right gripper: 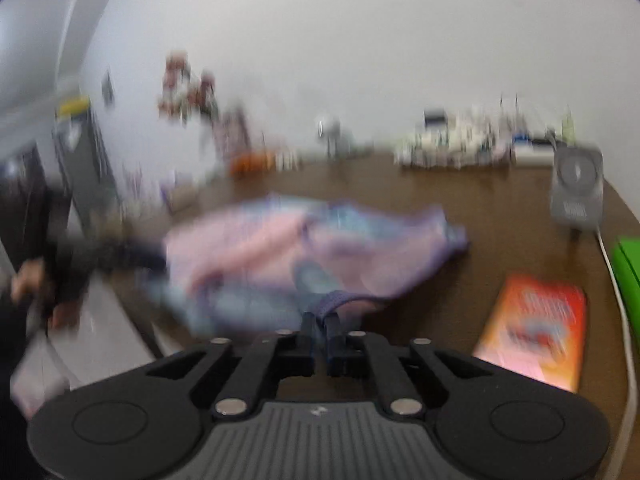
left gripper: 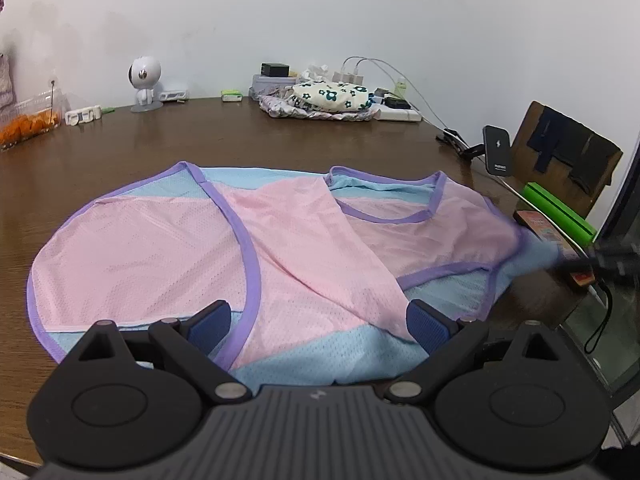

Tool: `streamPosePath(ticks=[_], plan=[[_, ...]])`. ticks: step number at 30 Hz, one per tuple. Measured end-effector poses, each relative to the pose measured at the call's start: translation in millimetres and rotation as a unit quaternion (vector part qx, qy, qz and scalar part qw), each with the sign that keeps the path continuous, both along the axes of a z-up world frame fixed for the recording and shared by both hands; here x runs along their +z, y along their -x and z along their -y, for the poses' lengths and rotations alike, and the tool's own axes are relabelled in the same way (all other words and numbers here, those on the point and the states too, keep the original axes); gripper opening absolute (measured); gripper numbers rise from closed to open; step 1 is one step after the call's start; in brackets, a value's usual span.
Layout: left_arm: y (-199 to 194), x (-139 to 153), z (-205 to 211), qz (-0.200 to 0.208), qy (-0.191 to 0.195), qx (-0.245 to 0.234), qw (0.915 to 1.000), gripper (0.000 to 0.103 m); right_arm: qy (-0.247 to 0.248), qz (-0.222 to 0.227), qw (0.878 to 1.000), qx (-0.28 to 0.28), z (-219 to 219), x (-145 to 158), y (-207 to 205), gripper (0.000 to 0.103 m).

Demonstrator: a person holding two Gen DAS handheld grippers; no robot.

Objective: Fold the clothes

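A pink and light-blue mesh garment with purple trim lies spread on the brown table. One pink flap is folded diagonally across its middle. My left gripper hovers over the garment's near edge, open wide, with only cloth lying beneath its blue pads. In the blurred right wrist view the same garment is bunched up. My right gripper is shut on a strip of its purple trim at the near right corner. That gripper shows in the left wrist view as a dark blur at the garment's right end.
A pile of folded floral clothes and chargers with cables sit at the table's back. A white robot figure and a tub of orange fruit stand back left. A dark charger stand, a green object and an orange box are at right.
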State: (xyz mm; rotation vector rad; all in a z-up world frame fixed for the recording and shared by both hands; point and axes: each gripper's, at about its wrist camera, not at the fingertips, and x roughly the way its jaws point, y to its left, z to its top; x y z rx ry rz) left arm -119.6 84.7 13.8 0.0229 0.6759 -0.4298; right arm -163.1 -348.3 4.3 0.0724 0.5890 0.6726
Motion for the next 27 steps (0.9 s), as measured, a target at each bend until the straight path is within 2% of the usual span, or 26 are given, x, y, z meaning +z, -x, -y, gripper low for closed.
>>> streamPosePath(ticks=[1,3,7,9,11,13,15,17,19,20,22,23,25,27], plan=[[-1.5,1.2,1.4,0.001,0.000,0.001,1.0000,0.096,0.013,-0.016,1.000,0.002,4.8,-2.6,4.0,0.013],[-3.2,3.3,4.9,0.004,0.000,0.001,1.0000,0.096,0.008,-0.010,1.000,0.002,14.3,4.1,9.3,0.036],[-1.1,1.3,16.5,0.000,-0.007,-0.006,1.0000,0.096,-0.041,0.054,0.998,0.014,20.2,25.9,5.9,0.046],[0.2,-1.4,23.4,-0.004,-0.019,-0.008,0.9998,0.096,-0.031,0.054,0.997,0.054,5.5,22.5,-10.9,0.050],[2.8,-2.8,26.7,-0.005,-0.027,-0.009,0.9996,0.096,0.011,0.031,0.995,0.094,-18.7,8.9,-23.3,0.048],[5.6,-2.7,25.3,-0.005,-0.028,-0.003,0.9996,0.096,0.049,0.001,0.993,0.105,-30.8,-6.0,-27.5,0.041],[5.4,-2.1,21.0,-0.006,-0.025,0.007,0.9996,0.096,0.051,0.012,0.992,0.115,-28.5,-12.2,-19.4,0.039],[2.7,-1.9,16.3,-0.010,-0.022,0.015,0.9996,0.096,0.022,0.011,0.993,0.112,-21.1,-4.0,-20.9,0.040],[0.3,-0.9,12.8,-0.009,-0.026,0.022,0.9994,0.096,-0.020,0.025,0.995,0.094,-8.0,9.0,-25.1,0.051],[-0.4,-0.2,11.3,-0.007,-0.029,0.024,0.9992,0.096,-0.025,0.027,0.997,0.065,-6.7,13.4,-35.8,0.057],[-0.2,0.1,6.4,-0.004,-0.035,0.030,0.9989,0.096,-0.033,0.031,0.999,0.006,-4.1,22.0,-57.4,0.057],[0.1,-0.3,2.9,-0.004,-0.036,0.034,0.9987,0.096,-0.037,0.033,0.998,-0.024,-2.9,26.3,-68.2,0.056],[0.5,-2.9,-5.6,-0.008,-0.036,0.044,0.9984,0.096,0.001,0.024,0.999,-0.039,-17.5,28.5,-96.6,0.052],[2.0,-5.4,-14.0,-0.011,-0.038,0.052,0.9979,0.096,0.067,0.004,0.997,-0.048,-36.3,27.5,-132.3,0.032]])
